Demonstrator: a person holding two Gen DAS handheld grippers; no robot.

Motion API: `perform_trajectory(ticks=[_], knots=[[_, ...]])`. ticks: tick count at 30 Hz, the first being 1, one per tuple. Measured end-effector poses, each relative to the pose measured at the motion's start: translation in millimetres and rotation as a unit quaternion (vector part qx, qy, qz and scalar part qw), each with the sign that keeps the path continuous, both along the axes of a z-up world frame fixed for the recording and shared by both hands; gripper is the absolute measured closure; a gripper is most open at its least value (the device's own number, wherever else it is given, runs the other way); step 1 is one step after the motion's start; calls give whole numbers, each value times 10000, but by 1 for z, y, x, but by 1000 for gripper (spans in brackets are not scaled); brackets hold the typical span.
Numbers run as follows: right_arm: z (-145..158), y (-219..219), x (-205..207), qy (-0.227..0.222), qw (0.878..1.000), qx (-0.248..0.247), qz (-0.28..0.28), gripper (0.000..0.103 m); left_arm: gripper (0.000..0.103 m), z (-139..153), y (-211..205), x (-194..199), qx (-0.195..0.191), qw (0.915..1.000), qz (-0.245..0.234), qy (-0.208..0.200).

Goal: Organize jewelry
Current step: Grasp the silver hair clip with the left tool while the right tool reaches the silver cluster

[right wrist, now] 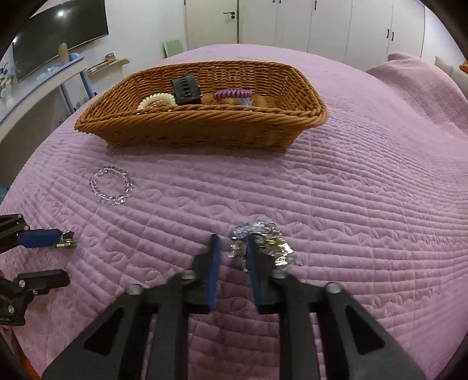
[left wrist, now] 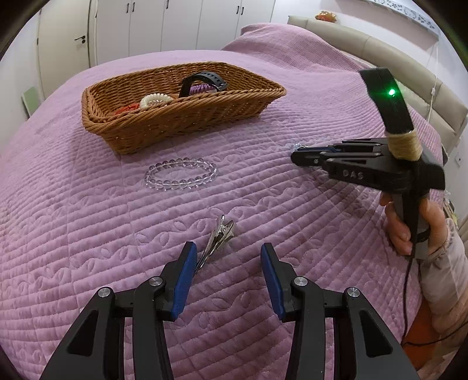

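Note:
A wicker basket [left wrist: 187, 122] [right wrist: 204, 128] stands on the purple bedspread and holds a black watch [left wrist: 204, 80], a cream spiral hair tie [left wrist: 155, 99], a purple spiral tie [right wrist: 232, 94] and something red [left wrist: 125, 108]. A clear bead bracelet [left wrist: 181, 174] [right wrist: 111, 184] lies in front of it. My left gripper [left wrist: 225, 251] is open just over silver metal hair clips [left wrist: 219, 236]. My right gripper [right wrist: 232, 245] is open, partly closed, with its jaws around the edge of a sparkly silver jewelry piece [right wrist: 263, 242]; in the left wrist view it [left wrist: 295, 156] hides most of that piece.
The quilted purple bedspread [left wrist: 263, 204] covers the whole bed. A beige headboard [left wrist: 380, 55] runs along the right. White wardrobes [right wrist: 292, 23] stand behind, and a TV [right wrist: 58, 32] with a shelf is at far left.

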State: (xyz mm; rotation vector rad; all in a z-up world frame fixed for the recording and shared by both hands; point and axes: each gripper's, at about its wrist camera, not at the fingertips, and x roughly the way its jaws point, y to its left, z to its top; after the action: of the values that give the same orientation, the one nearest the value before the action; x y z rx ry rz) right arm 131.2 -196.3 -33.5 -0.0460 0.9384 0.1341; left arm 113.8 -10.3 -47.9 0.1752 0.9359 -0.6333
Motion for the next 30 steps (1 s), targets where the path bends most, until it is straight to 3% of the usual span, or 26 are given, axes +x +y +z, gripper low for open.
perform_trajectory(ticks=[5, 12, 15, 18, 24, 27, 28, 30], knots=[[13, -9, -6, 14, 9967, 688, 441, 99, 62, 0, 2, 1, -33, 10000, 11, 6], [81, -23, -46, -580, 9746, 1856, 1111, 99, 62, -1, 3, 3, -115, 9999, -6, 66], [83, -25, -49, -542, 9771, 1742, 1091, 99, 62, -1, 3, 2, -120, 9999, -1, 69], [60, -34, -36, -133, 9897, 1262, 669, 99, 62, -1, 2, 3, -122, 9999, -3, 74], [24, -68, -25, 419, 9941, 1003, 42, 98, 62, -2, 2, 3, -150, 9998, 3, 105], [20, -80, -26, 435, 9934, 1058, -50, 91, 62, -2, 2, 3, -155, 9998, 6, 122], [21, -81, -28, 385, 9927, 1139, 35, 85, 62, -2, 2, 3, -154, 9998, 1, 125], [27, -76, -36, 235, 9928, 1155, 216, 58, 62, -1, 3, 2, -155, 9998, -3, 131]])
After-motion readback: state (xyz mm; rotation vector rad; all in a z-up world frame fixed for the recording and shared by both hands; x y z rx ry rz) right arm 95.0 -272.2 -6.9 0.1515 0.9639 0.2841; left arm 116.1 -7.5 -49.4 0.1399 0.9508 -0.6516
